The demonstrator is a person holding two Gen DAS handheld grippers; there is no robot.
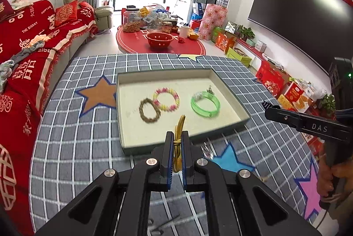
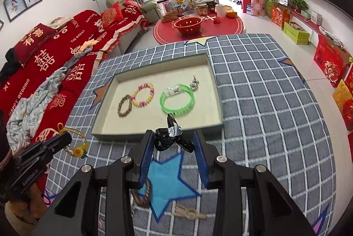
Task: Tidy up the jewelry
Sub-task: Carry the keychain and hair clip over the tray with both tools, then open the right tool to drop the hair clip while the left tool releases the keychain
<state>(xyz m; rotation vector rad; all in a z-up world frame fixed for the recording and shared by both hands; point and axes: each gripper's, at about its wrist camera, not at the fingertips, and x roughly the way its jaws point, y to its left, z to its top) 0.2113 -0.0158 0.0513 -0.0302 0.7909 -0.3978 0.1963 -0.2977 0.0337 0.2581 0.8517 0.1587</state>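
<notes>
Left claw (image 1: 177,143) squeezed tight on thin gold string bracelet (image 1: 179,125), little yellow flower hanging from it. Right claw (image 2: 173,141) half closed, holding black hair clip (image 2: 171,136) with silver bit on top. Both claws up over near edge of tray (image 1: 123,125) on bench (image 1: 77,136) with checked cloth. Inside tray: brown bead bracelet (image 1: 150,112), pink and yellow bracelet (image 1: 166,98), green bangle (image 1: 205,104). More bead bracelets lie on cloth by blue star (image 2: 169,183).

three bracelets (image 2: 177,100) in one tray (image 2: 154,134).
</notes>
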